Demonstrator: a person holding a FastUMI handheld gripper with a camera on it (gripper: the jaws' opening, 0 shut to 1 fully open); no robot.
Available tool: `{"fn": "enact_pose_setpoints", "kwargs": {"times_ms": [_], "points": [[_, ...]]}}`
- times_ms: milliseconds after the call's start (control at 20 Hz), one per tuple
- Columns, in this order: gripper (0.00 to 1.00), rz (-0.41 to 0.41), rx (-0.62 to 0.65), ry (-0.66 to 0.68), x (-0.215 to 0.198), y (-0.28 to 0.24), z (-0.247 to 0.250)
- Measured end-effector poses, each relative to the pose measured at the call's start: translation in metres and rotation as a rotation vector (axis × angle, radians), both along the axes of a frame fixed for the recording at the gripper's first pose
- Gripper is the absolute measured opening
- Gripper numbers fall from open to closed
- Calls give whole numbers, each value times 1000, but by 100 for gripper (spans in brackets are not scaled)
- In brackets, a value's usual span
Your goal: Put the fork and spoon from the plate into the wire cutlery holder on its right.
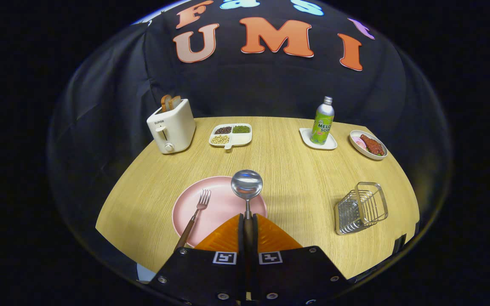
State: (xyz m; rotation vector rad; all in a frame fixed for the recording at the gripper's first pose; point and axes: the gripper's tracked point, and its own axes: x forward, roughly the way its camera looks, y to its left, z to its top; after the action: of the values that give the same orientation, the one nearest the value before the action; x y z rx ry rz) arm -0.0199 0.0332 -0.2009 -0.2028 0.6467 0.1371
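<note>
tongs [248,221] clamped on spoon [247,187] handle, bowl pointing ahead | fork [194,216] left, on plate [219,210], tines ahead | bare table [296,178] right, up to wire cutlery holder [360,208]

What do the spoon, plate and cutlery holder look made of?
Spoon, clamped between the gripper fingers: polished metal bowl, mirror reflections. Plate: matte pink, ceramic or plastic, unclear. Holder: shiny bare metal wire, see-through grid.
</note>
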Motion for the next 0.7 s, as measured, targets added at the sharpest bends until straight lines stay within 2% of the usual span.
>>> {"fn": "enact_pose_setpoints", "kwargs": {"times_ms": [200,400,700], "points": [[5,-40,10,-3,-4,-35,33],[4,-72,-59,-16,-7,-83,61],[5,-120,-121,55,-12,-140,70]]}}
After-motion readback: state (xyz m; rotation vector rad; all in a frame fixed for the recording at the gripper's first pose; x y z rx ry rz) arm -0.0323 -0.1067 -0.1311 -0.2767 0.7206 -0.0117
